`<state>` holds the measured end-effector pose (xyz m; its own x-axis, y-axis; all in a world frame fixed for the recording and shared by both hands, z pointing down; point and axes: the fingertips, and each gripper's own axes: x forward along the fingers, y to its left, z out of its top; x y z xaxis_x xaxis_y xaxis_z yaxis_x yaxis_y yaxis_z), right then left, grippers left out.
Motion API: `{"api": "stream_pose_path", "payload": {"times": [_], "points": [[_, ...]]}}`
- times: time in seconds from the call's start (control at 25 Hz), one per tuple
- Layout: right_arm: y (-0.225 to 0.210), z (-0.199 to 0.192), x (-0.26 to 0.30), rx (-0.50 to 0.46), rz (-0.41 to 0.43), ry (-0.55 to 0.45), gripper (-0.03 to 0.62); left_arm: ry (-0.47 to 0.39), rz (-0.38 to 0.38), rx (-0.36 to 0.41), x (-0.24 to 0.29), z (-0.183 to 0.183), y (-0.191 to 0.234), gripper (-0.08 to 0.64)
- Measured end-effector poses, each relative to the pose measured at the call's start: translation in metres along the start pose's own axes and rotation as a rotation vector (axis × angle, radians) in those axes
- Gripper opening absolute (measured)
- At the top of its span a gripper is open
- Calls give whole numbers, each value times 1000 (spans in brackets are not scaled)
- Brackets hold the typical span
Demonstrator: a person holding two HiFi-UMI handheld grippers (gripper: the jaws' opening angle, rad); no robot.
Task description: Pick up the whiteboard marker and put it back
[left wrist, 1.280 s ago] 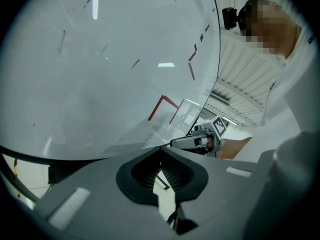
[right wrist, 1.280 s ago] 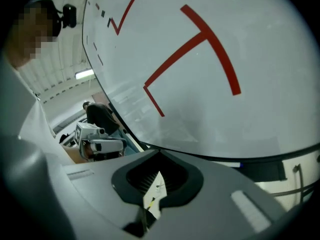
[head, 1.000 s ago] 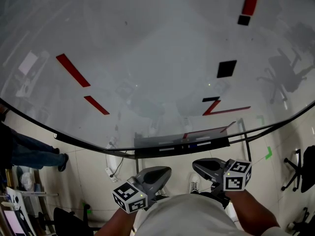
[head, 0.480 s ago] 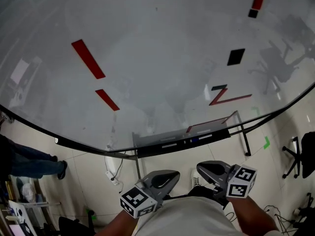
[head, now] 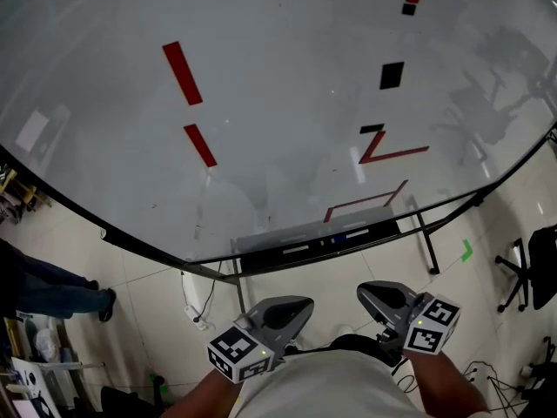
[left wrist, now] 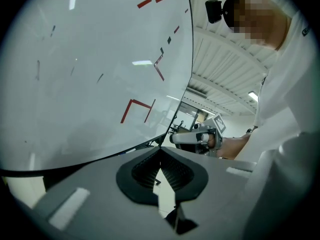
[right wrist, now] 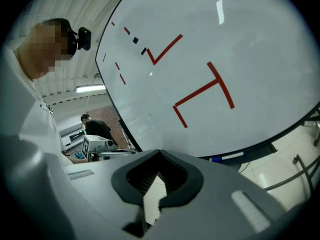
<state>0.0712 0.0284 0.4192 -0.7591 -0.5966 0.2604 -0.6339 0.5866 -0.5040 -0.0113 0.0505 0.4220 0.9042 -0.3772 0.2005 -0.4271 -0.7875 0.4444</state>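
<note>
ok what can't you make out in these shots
Head view: markers on the tray too small to count or tell colours.
Right gripper view: the right gripper hides most of the tray; only one blue-ended marker shows.
Left gripper view: tray is a dark sliver above the left gripper; contents unreadable.

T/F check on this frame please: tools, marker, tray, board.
1. The left tool grips a marker. False: nothing sits between its jaws.
2. The right tool is empty. True.
3. A marker with a blue end lies on the tray under the whiteboard. True.
4. The whiteboard is blank. False: it carries red lines and black patches.
5. The right tool touches the tray. False: it hangs in the air, well short of it.
</note>
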Motion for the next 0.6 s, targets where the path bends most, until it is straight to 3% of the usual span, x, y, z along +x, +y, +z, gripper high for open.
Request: {"api": "stream_pose_path", "payload": {"times": [0.16,0.36,0.6], "points": [[-5,9,-19,-32,37,-8,2,-17,47,-11,10,-5,-19,17],[-13,0,-47,-96,85,57,2,-57,175,-41,28,-12,-37,17],[-18,-19,-76,-57,174,118,2,-72,268,-73,39,-25,-66,17]]}}
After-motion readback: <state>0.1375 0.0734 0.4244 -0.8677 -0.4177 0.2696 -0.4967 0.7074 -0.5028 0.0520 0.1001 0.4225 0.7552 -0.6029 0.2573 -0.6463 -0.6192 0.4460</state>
